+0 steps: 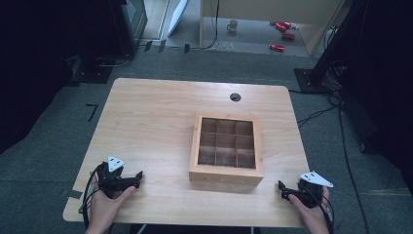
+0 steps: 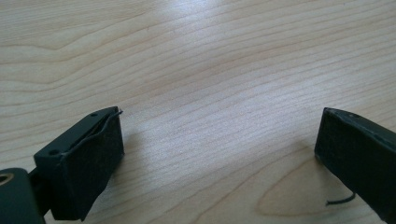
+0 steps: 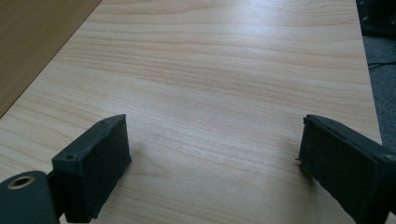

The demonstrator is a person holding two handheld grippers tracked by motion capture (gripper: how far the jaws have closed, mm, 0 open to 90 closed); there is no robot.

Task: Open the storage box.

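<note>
Wooden box (image 1: 226, 147): on the table (image 1: 146, 122), right of centre, nearer the person's edge than the far edge. Square frame, lid absent or open, nine compartments in a three-by-three grid, all apparently empty (interior dim, so small contents cannot be ruled out). No pronounced long axis; sides roughly parallel to the table edges. Near wall facing the person.

Right claw (image 1: 284, 190): resting at the near right corner of the table, just beyond the box's near right corner. Jaws spread wide in the right gripper view (image 3: 212, 168), nothing between them but bare table. Darker wood along the upper left of that view, probably the box's side wall. Box lies forward and to the left of this claw, near.

Left claw (image 1: 138, 178): resting at the near left part of the table, well apart from the box. Jaws likewise wide apart in the left gripper view (image 2: 217, 154), holding nothing, bare wood grain ahead. Box lies to the right and slightly forward of this claw.

Governing relation: box between the two claws but off-centre, right claw clearly nearer. Judgement: first contact with the box best assigned to the right claw, approach forward and leftward toward the right wall; left claw requires a longer traverse across bare table to reach the left wall.
</note>
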